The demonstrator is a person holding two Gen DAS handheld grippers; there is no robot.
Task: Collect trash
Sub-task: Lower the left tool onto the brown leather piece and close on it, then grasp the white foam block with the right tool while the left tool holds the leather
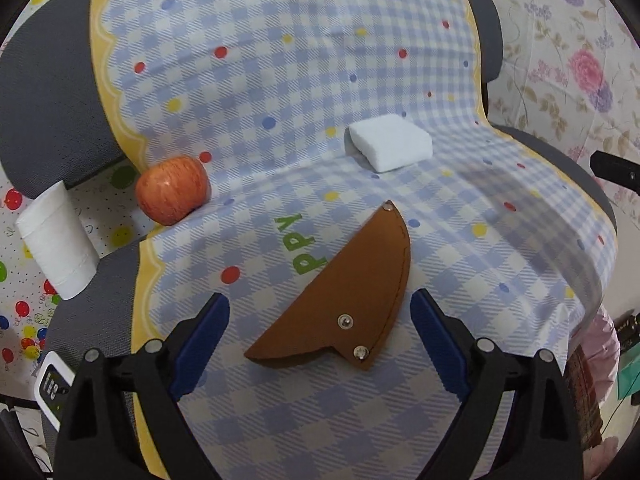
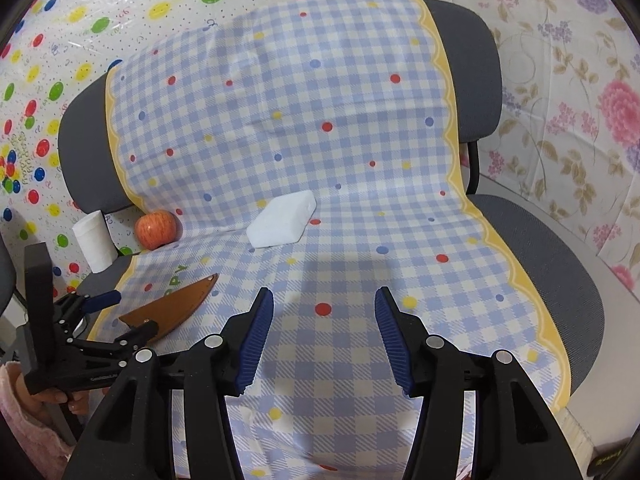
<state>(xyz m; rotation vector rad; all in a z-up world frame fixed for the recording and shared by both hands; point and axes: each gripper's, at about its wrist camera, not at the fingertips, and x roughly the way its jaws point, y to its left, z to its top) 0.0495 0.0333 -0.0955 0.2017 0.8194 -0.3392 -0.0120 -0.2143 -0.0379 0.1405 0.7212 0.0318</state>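
A brown leather sheath [image 1: 352,292] lies flat on the blue checked cloth [image 1: 280,80] on the chair seat. My left gripper [image 1: 320,308] is open, with its jaws on either side of the sheath's near end. The sheath also shows in the right wrist view [image 2: 168,308], with the left gripper [image 2: 116,312] at it. A white foam block [image 1: 390,142] lies further back, also in the right wrist view [image 2: 282,220]. A red apple [image 1: 172,190] and a white paper roll [image 1: 56,236] sit at the seat's left. My right gripper [image 2: 324,312] is open and empty over the cloth.
The grey chair [image 2: 552,264] has a backrest behind the cloth and a black armrest [image 1: 616,170] at the right. A white device with a display [image 1: 54,386] sits at the lower left. Balloon-print and floral sheets [image 2: 560,80] hang behind.
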